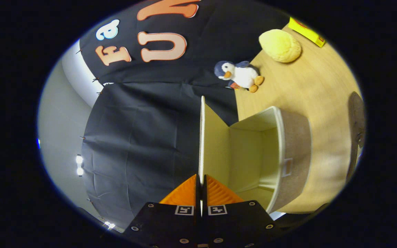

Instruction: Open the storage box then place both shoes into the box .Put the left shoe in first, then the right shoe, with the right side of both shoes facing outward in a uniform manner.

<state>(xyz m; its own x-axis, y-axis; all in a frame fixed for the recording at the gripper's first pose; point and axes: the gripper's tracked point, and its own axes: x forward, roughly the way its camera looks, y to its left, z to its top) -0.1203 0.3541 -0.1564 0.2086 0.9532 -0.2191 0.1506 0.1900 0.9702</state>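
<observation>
Gripper view, rolled over sideways so the table (322,103) stands up on the far side. My tongs (201,187) are pinched nearly closed on the lid (202,137) of the storage box (295,151), with one finger on each face of that thin panel and its edge running straight out ahead from between the tips. So I've got the lid gripped and swung open. The box itself sits on the wooden table just beside the fingers, its mouth open toward me, pale lining inside and brownish fabric on the outside with a small pull tab on that wall. Looks like nothing's inside it from what I can see.

Beyond the box, further along the table, there's a little stuffed penguin (240,75) lying near the table's edge by the black cloth wall, then a yellow fuzzy round thing (280,45) past that, and a yellow flat box (307,31) at the far corner.
</observation>
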